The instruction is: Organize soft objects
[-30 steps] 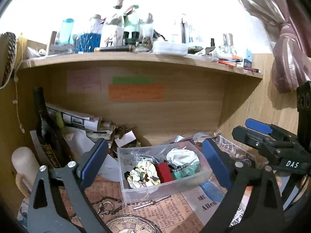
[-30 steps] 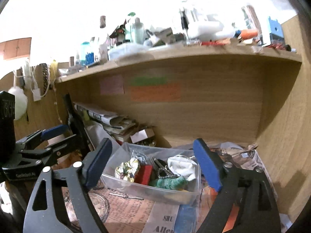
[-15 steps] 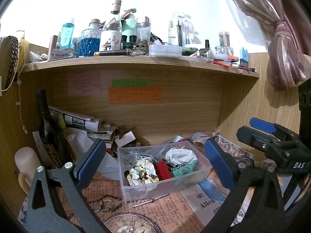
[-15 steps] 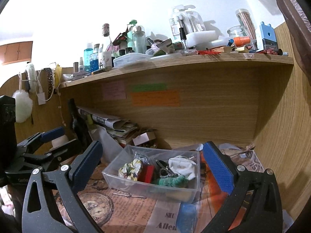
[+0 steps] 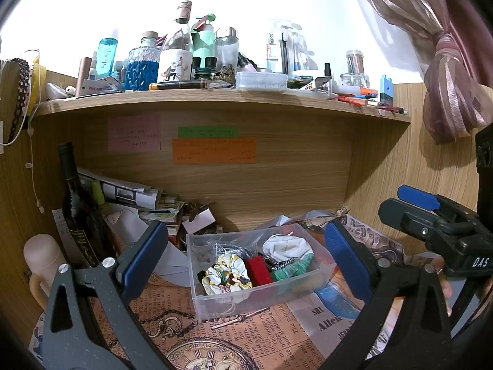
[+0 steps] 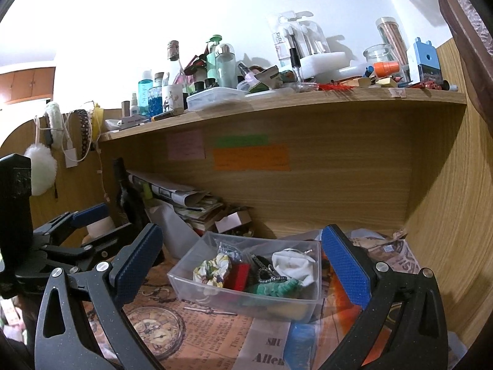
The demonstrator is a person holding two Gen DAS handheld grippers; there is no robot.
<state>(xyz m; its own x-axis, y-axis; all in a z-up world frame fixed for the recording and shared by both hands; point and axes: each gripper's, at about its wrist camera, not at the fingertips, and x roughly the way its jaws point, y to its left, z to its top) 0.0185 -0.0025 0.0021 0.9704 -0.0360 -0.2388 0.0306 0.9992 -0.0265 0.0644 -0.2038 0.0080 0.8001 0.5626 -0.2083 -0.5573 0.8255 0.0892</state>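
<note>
A clear plastic box stands on the newspaper-covered desk. It holds a floral scrunchie, a red item, a white cloth and a green scrunchie. My left gripper is open and empty, in front of the box. My right gripper is open and empty, also in front of the box. Each gripper shows in the other's view, the right one at the right and the left one at the left.
A dark wine bottle, rolled papers and a pale mug stand at the left. A crowded shelf runs overhead. A small metal key lies before the box. A wooden wall closes the right.
Both grippers have pulled back and tilted up from the box, so it looks smaller and more of the shelf shows. Jaws stay open.
</note>
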